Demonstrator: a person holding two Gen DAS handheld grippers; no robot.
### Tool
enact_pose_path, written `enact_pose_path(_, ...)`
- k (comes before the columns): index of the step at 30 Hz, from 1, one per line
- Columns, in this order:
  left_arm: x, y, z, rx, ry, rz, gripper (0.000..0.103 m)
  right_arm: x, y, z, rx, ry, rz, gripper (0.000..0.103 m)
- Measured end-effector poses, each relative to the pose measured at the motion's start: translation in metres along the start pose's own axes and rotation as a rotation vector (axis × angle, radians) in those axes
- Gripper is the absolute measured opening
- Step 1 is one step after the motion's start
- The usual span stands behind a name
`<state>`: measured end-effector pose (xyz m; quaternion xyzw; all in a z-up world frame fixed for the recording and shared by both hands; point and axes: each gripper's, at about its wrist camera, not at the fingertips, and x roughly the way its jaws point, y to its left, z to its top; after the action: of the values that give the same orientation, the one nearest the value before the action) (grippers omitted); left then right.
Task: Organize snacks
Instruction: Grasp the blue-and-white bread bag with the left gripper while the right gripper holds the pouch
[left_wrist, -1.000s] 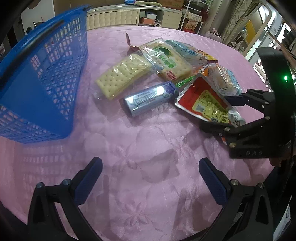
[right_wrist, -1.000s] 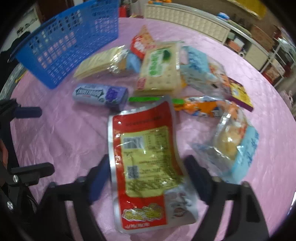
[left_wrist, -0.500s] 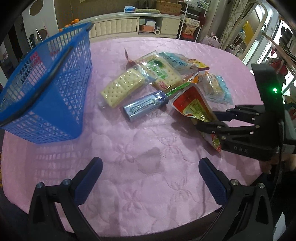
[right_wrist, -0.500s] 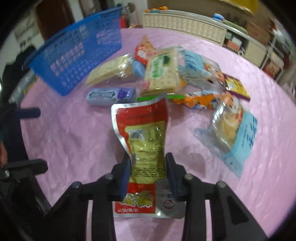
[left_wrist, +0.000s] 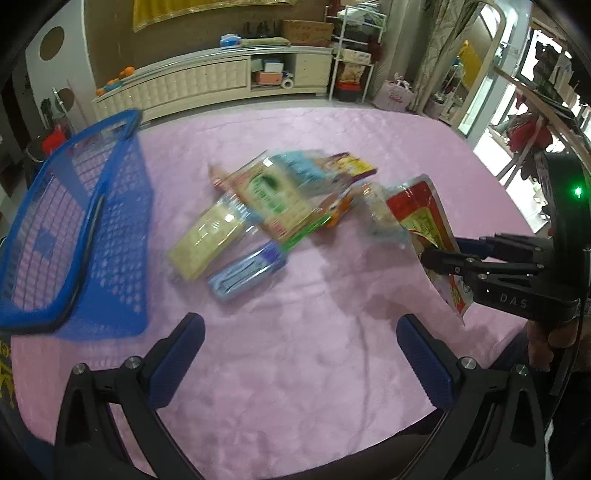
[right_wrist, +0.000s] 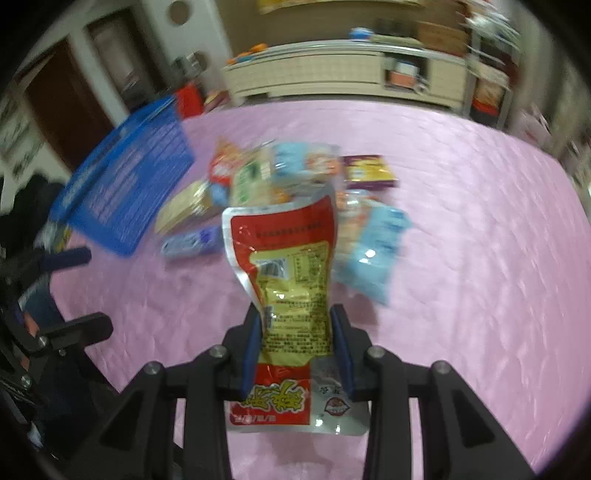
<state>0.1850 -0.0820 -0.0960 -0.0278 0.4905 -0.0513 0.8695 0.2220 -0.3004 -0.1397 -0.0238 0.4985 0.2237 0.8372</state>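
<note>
Lifted clear of the pink table (left_wrist: 295, 369), the red pouch (right_wrist: 291, 280) now hangs clamped in the right gripper (right_wrist: 295, 350), probably bound for the blue basket (left_wrist: 85, 236) at the table's left edge; the left gripper (left_wrist: 299, 358) gapes, grasping nothing.

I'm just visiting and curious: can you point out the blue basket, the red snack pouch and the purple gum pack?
blue basket (left_wrist: 122, 236): left wrist view, on its mesh side wall.
red snack pouch (right_wrist: 291, 280): right wrist view, on its yellow label panel.
purple gum pack (left_wrist: 247, 271): left wrist view, mid-wrapper, blurred.
</note>
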Motion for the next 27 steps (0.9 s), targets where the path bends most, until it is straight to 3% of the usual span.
enact_pose_path(6,0.013,-0.035,0.037,0.048,0.005,-0.020,0.103,-0.019,-0.029,0.005,0.078,-0.020,-0.067,0.040)
enact_pose_path(13,0.067,-0.077,0.077,0.086,0.102,-0.056,0.103,-0.033,-0.068,0.007,0.169,-0.030,-0.132,0.041)
enact_pose_path(19,0.116,-0.104,0.098,0.146,0.163,-0.003,0.103,-0.027,-0.098,0.009,0.242,-0.024,-0.135,0.041)
enact_pose_path(24,0.146,-0.111,0.111,0.122,0.212,-0.028,0.103,-0.023,-0.113,0.009,0.260,-0.016,-0.135,0.041)
enact_pose_path(27,0.169,-0.117,0.115,0.127,0.251,-0.003,0.103,-0.020,-0.116,0.009,0.256,-0.012,-0.146,0.041)
